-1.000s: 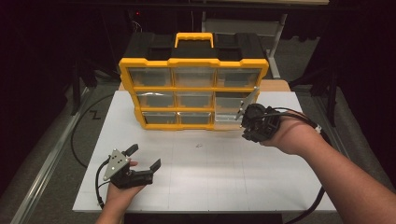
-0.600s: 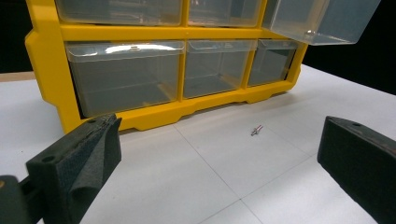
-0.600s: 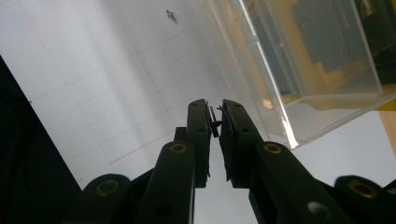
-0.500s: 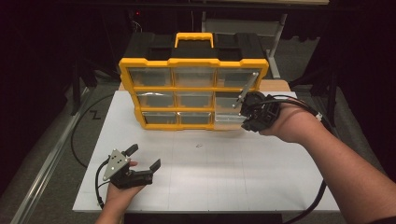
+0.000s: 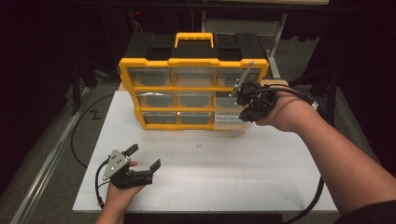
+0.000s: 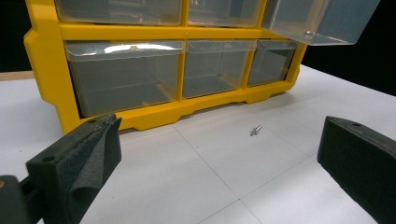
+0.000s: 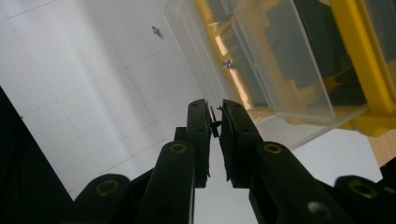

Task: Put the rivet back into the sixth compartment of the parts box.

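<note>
- Dark room all round, and in the high view we see a white surface (image 5: 233,177) carrying a yellow organiser (image 5: 194,91) with clear drawers and a black top.
- Its lower right drawer (image 5: 229,122) is pulled out toward us. The right gripper (image 5: 246,100) hangs just above that drawer, jaws nearly together.
- Near the front left edge, the left gripper (image 5: 142,156) rests on the surface with its jaws spread wide, grasping nothing.
- A tiny screw (image 5: 200,145) lies alone on the surface in front of the organiser.
- From the left gripper view we see this screw (image 6: 255,130) as a small silvery piece, short and shiny, lying between the wide black jaws but far ahead of them.
- From the right gripper view we see the right gripper (image 7: 214,116) clenched on a small dark screw (image 7: 214,122), a thin sliver at the pad tips. Beyond it the clear drawer (image 7: 261,65) holds another small screw (image 7: 227,64).
</note>
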The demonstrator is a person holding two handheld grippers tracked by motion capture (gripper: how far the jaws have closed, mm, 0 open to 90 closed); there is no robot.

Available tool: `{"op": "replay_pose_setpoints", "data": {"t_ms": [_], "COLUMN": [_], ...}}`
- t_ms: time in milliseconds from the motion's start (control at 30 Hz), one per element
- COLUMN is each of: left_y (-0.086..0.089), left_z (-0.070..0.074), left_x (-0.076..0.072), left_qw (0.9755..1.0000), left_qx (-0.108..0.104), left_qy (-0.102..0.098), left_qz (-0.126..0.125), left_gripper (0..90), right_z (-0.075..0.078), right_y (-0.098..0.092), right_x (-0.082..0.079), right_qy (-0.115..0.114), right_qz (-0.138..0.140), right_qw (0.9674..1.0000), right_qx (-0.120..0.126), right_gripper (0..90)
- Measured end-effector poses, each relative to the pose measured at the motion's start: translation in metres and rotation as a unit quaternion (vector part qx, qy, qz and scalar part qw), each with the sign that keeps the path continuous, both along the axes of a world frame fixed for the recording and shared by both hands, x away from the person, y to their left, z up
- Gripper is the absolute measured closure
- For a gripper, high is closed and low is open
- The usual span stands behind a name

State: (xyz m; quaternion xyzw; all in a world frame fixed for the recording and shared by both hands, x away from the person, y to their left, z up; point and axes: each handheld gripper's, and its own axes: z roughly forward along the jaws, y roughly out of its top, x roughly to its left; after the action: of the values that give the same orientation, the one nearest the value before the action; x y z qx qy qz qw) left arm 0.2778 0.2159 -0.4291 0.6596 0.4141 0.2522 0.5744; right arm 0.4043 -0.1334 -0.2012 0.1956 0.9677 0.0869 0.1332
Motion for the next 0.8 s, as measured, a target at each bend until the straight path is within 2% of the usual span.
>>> {"op": "replay_pose_setpoints", "data": {"t_ms": [500, 800], "left_y": [0.0, 0.001], "left_z": [0.0, 0.001], "left_x": [0.0, 0.0], "left_qw": [1.0, 1.0], "left_qx": [-0.002, -0.002], "left_qy": [0.0, -0.002], "left_qz": [0.0, 0.0], "left_gripper": [0.4, 0.4], "right_z": [0.0, -0.006], "right_y": [0.016, 0.022], "right_x": [0.02, 0.033], "right_qy": [-0.004, -0.002], "right_qz": [0.004, 0.001], "right_qw": [1.0, 1.0], "right_qx": [0.0, -0.004], "right_gripper": [84.2, 83.9]}}
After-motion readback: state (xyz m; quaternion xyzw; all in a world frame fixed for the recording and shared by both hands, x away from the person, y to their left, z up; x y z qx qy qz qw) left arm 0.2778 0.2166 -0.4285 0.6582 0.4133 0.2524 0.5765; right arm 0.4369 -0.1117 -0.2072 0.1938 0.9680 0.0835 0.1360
